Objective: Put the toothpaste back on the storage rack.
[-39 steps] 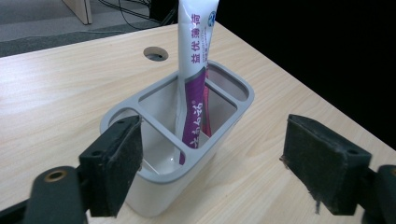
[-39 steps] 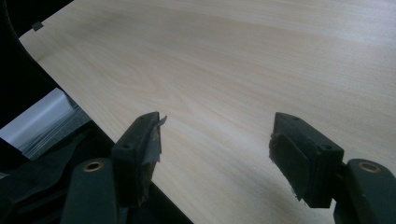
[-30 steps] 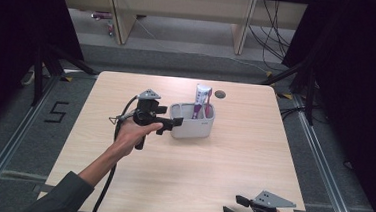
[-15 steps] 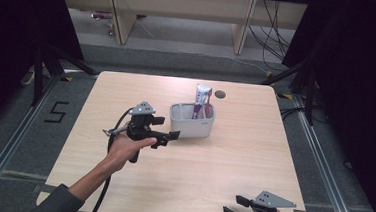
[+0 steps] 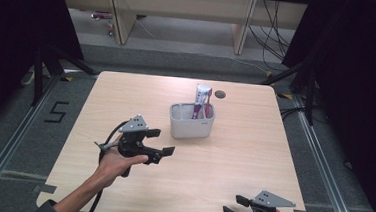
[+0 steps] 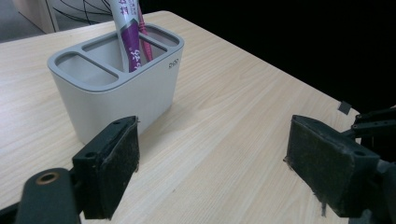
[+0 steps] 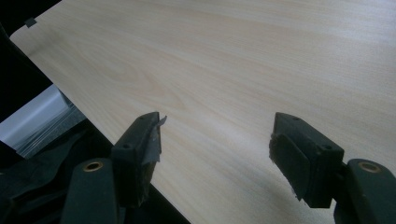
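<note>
Ahead of the left gripper (image 5: 165,153) and slightly to its left, near but clear of the tips: holder (image 5: 191,121), grey, three compartments, long axis running across the gripper's line of reach, standing upright on the table (image 5: 252,155). Contents: tube (image 5: 202,98), white and purple, upright with a slight lean, in the far compartment; beside it a pink item, possibly a toothbrush, too thin to be sure. Left gripper: jaws spread wide, nothing between them, held low over the wood. Right gripper (image 5: 232,205): at the near table edge, well apart from the holder, jaws likewise parted and empty. Judgement: the left hand (image 5: 112,162) is the nearer; any reach to the holder runs straight forward from it.
</note>
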Demonstrator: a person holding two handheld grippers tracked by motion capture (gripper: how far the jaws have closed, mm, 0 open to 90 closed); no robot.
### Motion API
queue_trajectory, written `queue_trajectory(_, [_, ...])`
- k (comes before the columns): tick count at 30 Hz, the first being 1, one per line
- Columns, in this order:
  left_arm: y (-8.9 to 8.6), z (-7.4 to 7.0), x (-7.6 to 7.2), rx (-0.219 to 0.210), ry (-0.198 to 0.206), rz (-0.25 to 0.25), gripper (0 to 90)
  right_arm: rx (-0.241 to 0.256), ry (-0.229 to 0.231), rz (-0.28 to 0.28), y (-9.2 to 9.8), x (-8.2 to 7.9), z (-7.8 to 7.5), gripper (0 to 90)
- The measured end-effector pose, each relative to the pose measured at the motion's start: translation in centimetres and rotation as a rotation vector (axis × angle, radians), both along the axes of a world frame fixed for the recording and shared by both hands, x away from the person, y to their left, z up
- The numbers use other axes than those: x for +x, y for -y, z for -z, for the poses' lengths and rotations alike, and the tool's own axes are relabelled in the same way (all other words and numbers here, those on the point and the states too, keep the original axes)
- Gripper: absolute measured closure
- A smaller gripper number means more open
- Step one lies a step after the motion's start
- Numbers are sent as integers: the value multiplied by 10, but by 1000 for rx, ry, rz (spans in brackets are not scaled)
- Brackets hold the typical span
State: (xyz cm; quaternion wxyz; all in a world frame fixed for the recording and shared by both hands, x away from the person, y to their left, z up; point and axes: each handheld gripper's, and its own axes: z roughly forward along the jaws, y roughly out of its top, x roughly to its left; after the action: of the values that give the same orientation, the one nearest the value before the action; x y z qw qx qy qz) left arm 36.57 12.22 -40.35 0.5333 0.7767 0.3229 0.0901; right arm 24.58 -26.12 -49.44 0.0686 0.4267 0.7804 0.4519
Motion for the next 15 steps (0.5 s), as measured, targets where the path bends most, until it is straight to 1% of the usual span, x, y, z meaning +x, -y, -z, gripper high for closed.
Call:
queue_trajectory(1, [-1,0,-2,-5,-2,3,164,26,-29,9,-2,-1,0,339])
queue_trajectory(2, [-2,1,-4,-9,-4,15,164,26,-31,10,-3,-2,0,340])
queue_trajectory(3, [-3,2,-6,-18,-7,21,164,21,-16,12,-2,-1,0,339])
queue_trajectory(4, [-4,3,-8,-15,-8,25,164,10,-7,9,-2,-1,-1,339])
queue_trajectory(5, [-6,3,-11,0,-8,27,164,-6,3,5,0,0,-1,339])
queue_trajectory(6, [-7,5,-13,-9,-8,34,164,0,-3,0,0,0,-1,338])
queue_trajectory(7, [-8,5,-15,-4,-7,32,164,7,-19,10,-1,-1,-1,338])
queue_trajectory(8, [-9,6,-17,-6,-7,33,164,4,-10,10,0,1,0,336])
queue_trajectory(10, [-11,9,-21,-15,1,35,164,-6,-16,17,1,0,-1,336])
queue_trajectory(12, [-13,12,-24,-16,-2,42,164,18,-2,11,-1,1,0,333])
queue_trajectory(13, [-15,14,-27,-7,-3,38,164,16,-9,9,-1,1,0,333])
queue_trajectory(14, [-16,16,-29,-9,-4,41,164,11,7,4,-2,1,-1,333])
queue_trajectory(15, [-17,18,-31,-12,-5,47,163,17,-20,14,-4,-1,-2,332])
